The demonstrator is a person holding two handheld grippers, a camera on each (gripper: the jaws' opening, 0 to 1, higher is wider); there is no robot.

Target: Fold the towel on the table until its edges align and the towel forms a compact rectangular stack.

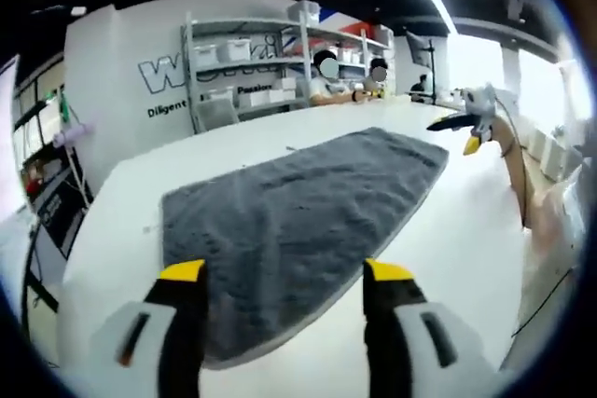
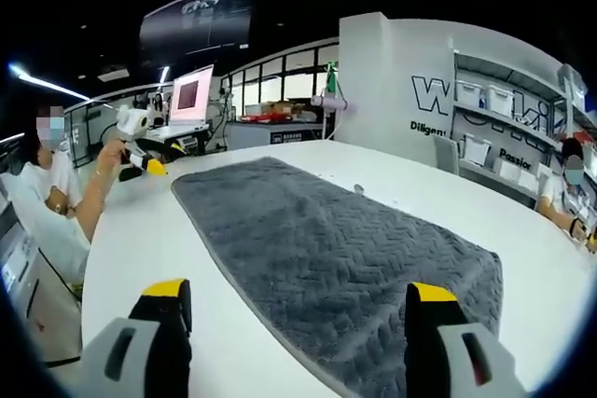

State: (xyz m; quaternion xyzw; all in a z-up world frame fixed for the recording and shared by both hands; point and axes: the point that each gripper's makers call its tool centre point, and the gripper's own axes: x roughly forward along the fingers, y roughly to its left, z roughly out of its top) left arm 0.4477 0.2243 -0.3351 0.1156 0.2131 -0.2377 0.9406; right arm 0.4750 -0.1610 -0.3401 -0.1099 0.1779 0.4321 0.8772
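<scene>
- Grey herringbone-textured towel (image 1: 298, 221) lies spread flat in a single layer on the white table (image 1: 466, 230); no fold looks made yet, so the whole task remains.
- Left gripper (image 1: 284, 277), yellow-tipped, hangs over the towel's near edge, jaws wide apart, holding nothing.
- Right gripper (image 2: 303, 300) hovers near its own end of the towel, equally spread and empty.

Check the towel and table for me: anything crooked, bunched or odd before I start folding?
Nothing stands out. The grey towel lies flat and unfolded on the white table, no bunching visible. Both the left gripper and right gripper are open, holding nothing.
</scene>
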